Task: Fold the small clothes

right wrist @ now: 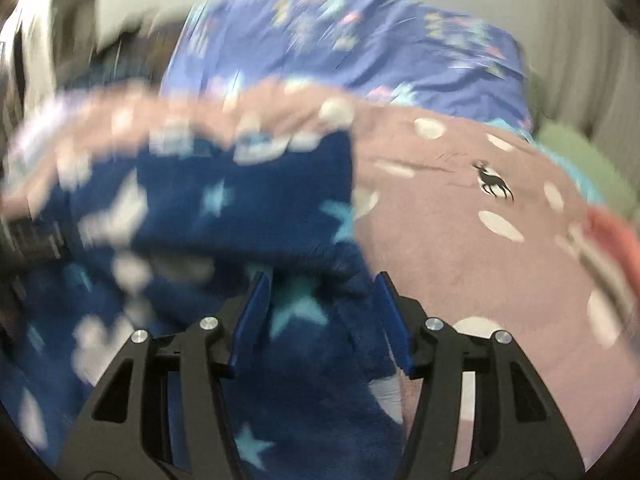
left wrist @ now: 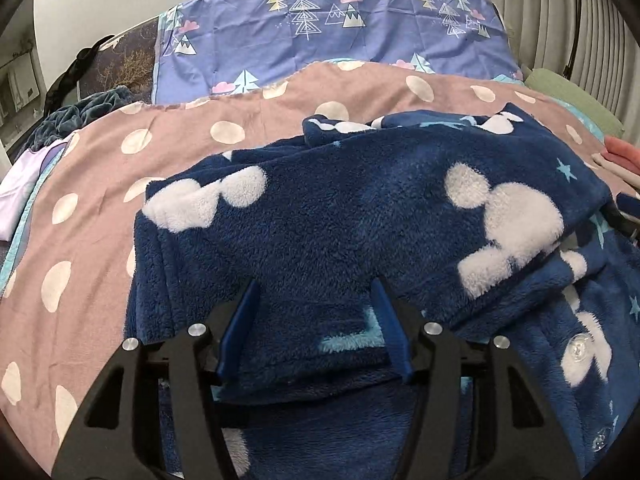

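Note:
A navy fleece garment with white cloud shapes and pale blue stars lies folded over on the bed, with clear snap buttons along its right part. My left gripper stands open low over its near edge, and the fleece lies between the blue fingers without being pinched. In the blurred right wrist view, the same garment fills the left half. My right gripper is open over its right edge, and a fold of fleece lies between the spread fingers.
The garment rests on a dusty-pink cover with white dots, which bears a small deer print. A blue tree-patterned pillow lies behind. A green cloth and a coral cloth sit at the right. A curtain hangs at the far right.

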A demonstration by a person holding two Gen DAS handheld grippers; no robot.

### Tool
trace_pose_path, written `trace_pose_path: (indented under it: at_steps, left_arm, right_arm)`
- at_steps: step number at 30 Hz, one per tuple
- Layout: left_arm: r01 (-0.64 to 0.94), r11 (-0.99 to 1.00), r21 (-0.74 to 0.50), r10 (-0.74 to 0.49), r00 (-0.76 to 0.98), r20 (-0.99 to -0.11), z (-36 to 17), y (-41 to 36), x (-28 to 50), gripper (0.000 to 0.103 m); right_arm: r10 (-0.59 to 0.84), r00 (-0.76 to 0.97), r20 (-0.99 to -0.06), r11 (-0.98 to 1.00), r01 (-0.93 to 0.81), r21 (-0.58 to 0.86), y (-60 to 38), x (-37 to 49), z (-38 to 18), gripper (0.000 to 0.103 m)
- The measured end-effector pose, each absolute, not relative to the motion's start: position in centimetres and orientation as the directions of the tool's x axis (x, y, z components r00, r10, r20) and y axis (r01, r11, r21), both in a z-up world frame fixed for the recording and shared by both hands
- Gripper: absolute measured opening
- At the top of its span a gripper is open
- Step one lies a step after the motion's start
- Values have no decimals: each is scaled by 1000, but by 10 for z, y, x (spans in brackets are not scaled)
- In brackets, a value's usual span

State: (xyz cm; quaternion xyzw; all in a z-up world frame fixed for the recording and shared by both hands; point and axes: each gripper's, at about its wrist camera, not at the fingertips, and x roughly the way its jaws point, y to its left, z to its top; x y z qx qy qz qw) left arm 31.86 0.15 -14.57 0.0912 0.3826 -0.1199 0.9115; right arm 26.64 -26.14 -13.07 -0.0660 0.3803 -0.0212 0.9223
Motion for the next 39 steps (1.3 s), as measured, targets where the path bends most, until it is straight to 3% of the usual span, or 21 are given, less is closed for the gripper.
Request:
trace_pose_path:
  at_steps: [2, 4, 6, 11, 13, 15, 16, 17, 18, 24, 28, 32, 36, 39]
  left_arm:
    - [286, 955, 79, -143, 678, -721, -144, 1, 320, 59]
    - [282, 957, 74, -145, 681, -718, -140, -1, 322, 60]
    - [301, 953, 45, -181, 678, -713, -135, -2, 321, 64]
    - [356, 933, 54, -224, 692, -687, -130, -6, 310, 78]
    - [356, 933, 55, -215, 673, -708, -139, -8, 313, 79]
    - [355, 933, 61, -205, 663, -719, -145, -10, 316, 79]
    - [355, 933, 60, -205, 662, -721, -144, -10, 316, 79]
    - [355, 933, 59, -206, 661, -721, -144, -9, 316, 79]
    - [355, 933, 60, -206, 663, -719, -143, -9, 316, 79]
    - [352, 933, 72, -196, 667, -719, -143, -10, 317, 79]
    - [353, 935, 43, -217, 660, -719, -146, -6, 318, 81]
    - [346, 937, 46, -208, 659, -723, -150, -6, 319, 83]
    - [332, 942, 53, -201, 682, -703, -139, -1, 307, 81]
    - [335, 942, 21, -230, 690, -686, -124, 17, 283, 81]
  right_arm:
    - [-145, 708, -691, 968, -43, -247, -248, 275, -137, 59]
    - [-175, 727, -664, 949, -54, -310, -240, 281, -136, 54]
    - [-166, 749, -641, 948, -58, -313, -242, 284, -131, 10]
    - [-115, 695, -710, 993, 84, -79, -309, 284, -133, 8]
    - [-17, 677, -736, 997, 67, 38, -327, 283, -142, 9]
    - [22, 682, -731, 998, 28, 57, -328, 277, -139, 13]
    - [4, 681, -733, 1000, 18, 22, -324, 274, -136, 20]
    - [-12, 682, -731, 1000, 11, -6, -320, 271, -132, 35]
    - [-23, 695, -718, 1000, 15, -18, -316, 265, -125, 39]
    - [163, 757, -633, 986, -114, 117, -282, 266, -94, 33]
    - [63, 649, -758, 998, -46, 43, -270, 306, -157, 33]
    - [93, 655, -750, 995, -41, 88, -275, 303, -156, 33]
    - [103, 686, -720, 994, -47, 97, -273, 277, -144, 37]
    - [162, 718, -677, 983, -58, 174, -288, 233, -128, 47]
